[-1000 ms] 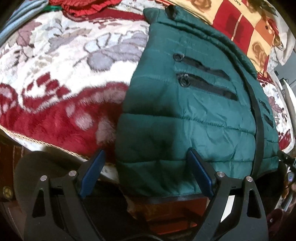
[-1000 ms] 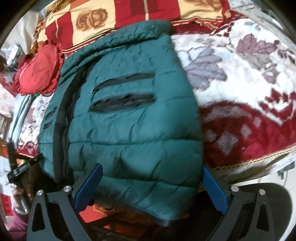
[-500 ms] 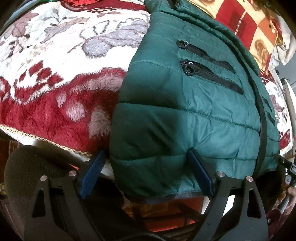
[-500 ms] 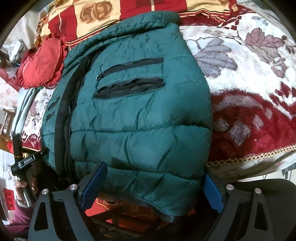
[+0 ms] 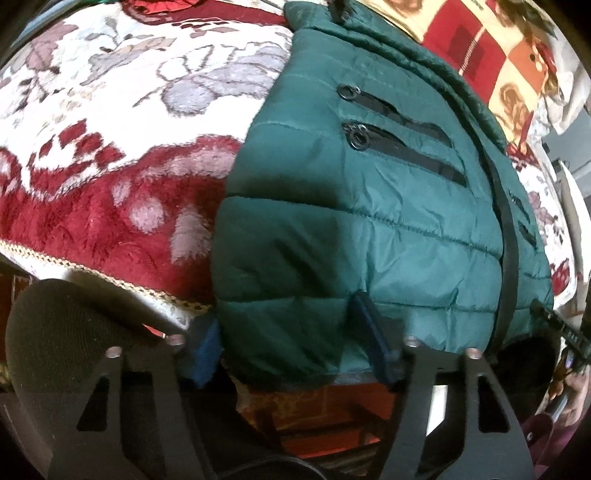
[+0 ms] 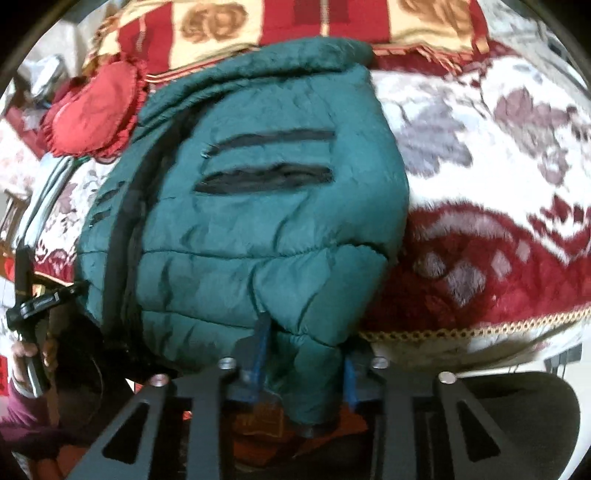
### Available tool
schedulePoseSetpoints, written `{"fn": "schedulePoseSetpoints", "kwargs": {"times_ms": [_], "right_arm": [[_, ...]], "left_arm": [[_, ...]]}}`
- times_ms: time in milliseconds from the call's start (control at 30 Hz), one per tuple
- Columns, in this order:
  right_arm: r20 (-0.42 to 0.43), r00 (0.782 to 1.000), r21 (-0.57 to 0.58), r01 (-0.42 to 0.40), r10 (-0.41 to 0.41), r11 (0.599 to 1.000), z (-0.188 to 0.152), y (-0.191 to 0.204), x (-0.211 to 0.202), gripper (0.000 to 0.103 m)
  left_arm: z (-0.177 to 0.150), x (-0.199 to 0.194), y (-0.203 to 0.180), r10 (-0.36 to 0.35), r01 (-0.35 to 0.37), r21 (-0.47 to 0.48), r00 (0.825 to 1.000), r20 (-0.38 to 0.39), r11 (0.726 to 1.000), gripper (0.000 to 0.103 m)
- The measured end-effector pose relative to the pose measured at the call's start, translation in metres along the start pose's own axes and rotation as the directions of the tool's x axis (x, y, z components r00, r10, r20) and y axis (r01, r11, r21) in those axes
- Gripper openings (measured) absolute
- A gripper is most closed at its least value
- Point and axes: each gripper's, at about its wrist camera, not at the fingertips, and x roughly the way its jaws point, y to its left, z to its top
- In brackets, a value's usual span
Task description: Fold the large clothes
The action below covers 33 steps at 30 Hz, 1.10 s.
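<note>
A dark green quilted puffer jacket (image 5: pixel 369 192) lies front up on a red and white floral blanket (image 5: pixel 110 155), its hem hanging over the bed's near edge. It has black zip pockets and a black front zipper. My left gripper (image 5: pixel 291 339) has closed partway onto the hem's left corner, the padding bunched between its blue pads. In the right wrist view my right gripper (image 6: pixel 303 365) is shut on the jacket's (image 6: pixel 266 206) right hem corner, which is pinched into a fold.
A red frilled cushion (image 6: pixel 92 110) and a red-and-cream rose-print quilt (image 6: pixel 295 22) lie at the back of the bed. The blanket's gold-braided edge (image 6: pixel 480 328) marks the bed's front. A dark round seat (image 5: pixel 62 332) sits below it.
Both grippers moved in on the hem and closed. The right went from wide open to pinching the right corner; the left narrowed onto the left corner.
</note>
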Motion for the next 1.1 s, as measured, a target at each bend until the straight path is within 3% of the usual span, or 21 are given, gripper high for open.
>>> {"fn": "schedulePoseSetpoints", "kwargs": {"times_ms": [333,500,600,800,1100], "right_arm": [[-0.018,0.999,0.028,-0.049,0.049,0.998,0.001,-0.003,0.018,0.03],[0.043,0.995,0.025,-0.092,0.091,0.995,0.002,-0.004,-0.001,0.018],[0.096,0.986,0.022,-0.137,0.134,0.99,0.005,-0.004,-0.017,0.017],[0.18,0.963,0.025,-0.209,0.201,0.978,0.016,-0.001,-0.043,0.017],[0.291,0.924,-0.007,-0.258,0.249,0.966,0.056,0.007,-0.078,0.016]], "left_arm": [[-0.002,-0.002,-0.005,0.019,-0.02,0.038,1.0,0.012,0.999,0.054],[-0.003,-0.009,-0.009,0.011,-0.013,0.04,0.999,0.047,0.999,0.025],[-0.001,-0.024,-0.013,-0.013,0.009,0.052,0.997,0.071,0.999,0.017],[0.007,-0.057,-0.024,-0.055,0.042,0.092,0.989,0.135,0.995,0.013],[0.037,-0.086,-0.022,-0.123,0.111,0.067,0.97,0.208,0.992,0.011]]}}
